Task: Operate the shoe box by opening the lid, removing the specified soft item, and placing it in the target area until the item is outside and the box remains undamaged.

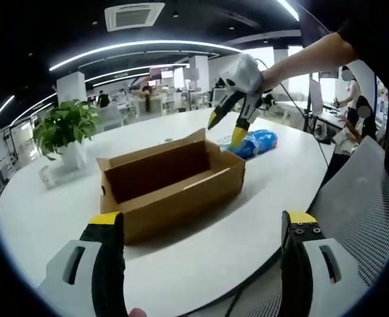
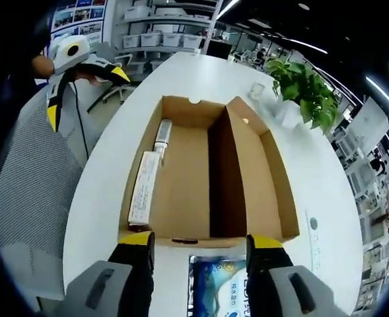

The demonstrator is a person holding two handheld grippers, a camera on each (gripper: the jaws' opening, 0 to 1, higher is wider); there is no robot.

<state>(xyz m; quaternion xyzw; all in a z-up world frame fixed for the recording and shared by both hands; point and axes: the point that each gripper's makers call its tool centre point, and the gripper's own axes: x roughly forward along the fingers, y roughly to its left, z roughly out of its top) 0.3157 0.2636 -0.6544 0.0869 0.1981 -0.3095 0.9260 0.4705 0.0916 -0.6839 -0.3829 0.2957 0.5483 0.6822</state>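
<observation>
One white desk [image 2: 102,198] carries one shoe box [image 2: 207,172], lid open, and one blue soft packet [image 2: 220,284] lying outside, just beside its end wall. My right gripper [image 2: 197,247] hovers over the packet, jaws spread and empty; my left gripper [image 1: 201,228] likewise gapes. I'd lift away gently, clear of the cardboard. One potted plant [image 1: 65,132].

matt cardboard shoe box [image 2: 207,175], glossy (crinkly) plastic packet [image 2: 220,287], smooth white table [image 2: 108,172]

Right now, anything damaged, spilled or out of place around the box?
Nothing stands out. The shoe box sits open and intact on the white table, and the blue soft pack lies outside it beside one end, under the open right gripper.
</observation>
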